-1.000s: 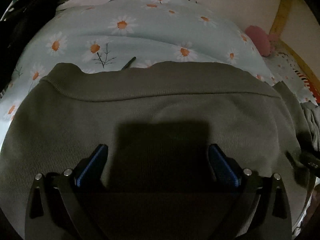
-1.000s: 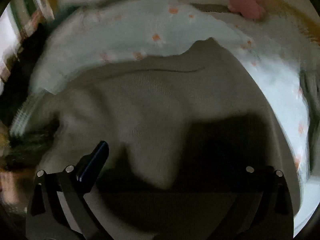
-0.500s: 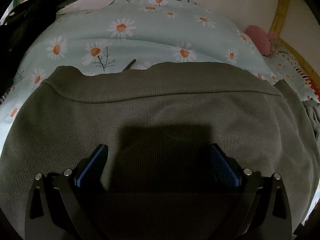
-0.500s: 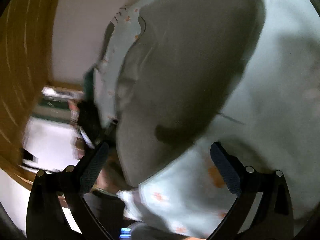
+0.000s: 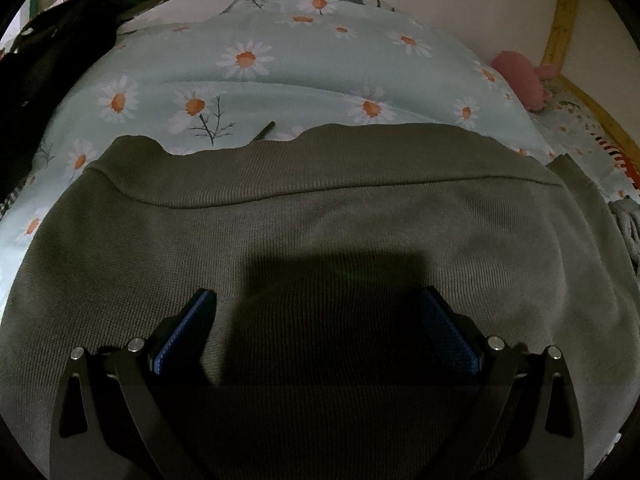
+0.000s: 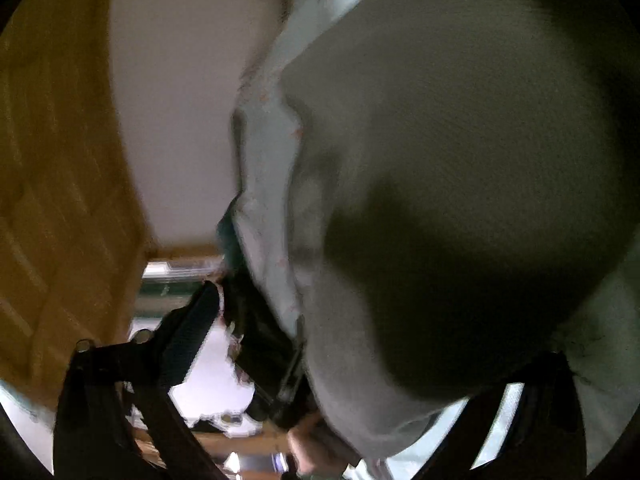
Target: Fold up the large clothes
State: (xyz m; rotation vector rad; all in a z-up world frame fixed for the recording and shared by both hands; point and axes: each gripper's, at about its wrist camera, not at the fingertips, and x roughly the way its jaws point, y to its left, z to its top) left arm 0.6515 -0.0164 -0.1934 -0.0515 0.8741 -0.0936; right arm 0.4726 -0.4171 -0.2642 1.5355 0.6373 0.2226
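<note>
An olive-green knit garment [image 5: 320,216] lies spread on a daisy-print bed sheet [image 5: 248,80], its ribbed hem toward the far side. My left gripper [image 5: 316,320] is open just above the garment's middle, blue pads wide apart with nothing between them. In the right wrist view the picture is tilted and blurred; the garment [image 6: 460,140] fills the right side. My right gripper [image 6: 352,340] looks open: the left finger [image 6: 192,332] shows clearly, the right finger is hidden behind the garment's shadowed edge.
A pink plush toy [image 5: 520,76] lies at the far right by a yellow wooden frame [image 5: 560,28]. Dark clothes [image 5: 52,60] pile at the far left. A grey fabric piece [image 5: 628,224] sits at the right edge. A beige wall [image 6: 172,100] and a wooden panel [image 6: 60,160] show on the right wrist's left.
My right gripper has swung and rolled sharply, its view turning from the garment toward the wall and bed edge. My left gripper has hardly moved.
</note>
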